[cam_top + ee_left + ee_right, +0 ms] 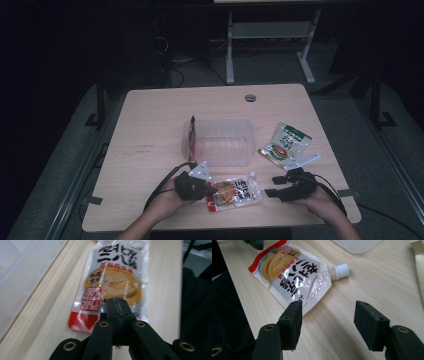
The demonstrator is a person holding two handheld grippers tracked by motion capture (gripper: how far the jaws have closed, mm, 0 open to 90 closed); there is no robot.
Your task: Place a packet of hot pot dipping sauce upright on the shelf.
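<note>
Two grippers: both sat at the near edge of the table (150, 110), one in each of the person's hands, with a sauce pouch (234, 193) lying flat between them.

Sauce pouch: it lay on the wood near the front edge, just in front of the clear plastic box (222, 142).

Long way of the pouch: in the high view it ran across the table, from left to right, tipped up a little at the right end.

Pointing: the white cap (342, 269) pointed to the person's right and a bit away from them. The red bottom edge (81, 322) pointed left, at the left gripper (206, 189).

Left gripper: its black jaws were pressed together. In the left gripper view they sat right at the red bottom end of the pouch, on top of the edge. I could not tell if they pinched the pouch or only lay over it.

Right gripper (272, 186): its jaws were spread wide with nothing between them. It sat on the cap side of the pouch, near it but not touching. In the right gripper view the pouch lay past its left jaw.

Clear plastic box: it stood in the middle of the table, open on top, with a red packet (191, 135) leaning up at its left wall.

Green and white pouch (286, 144): it lay flat to the right of the box, well apart from the sauce pouch.
</note>
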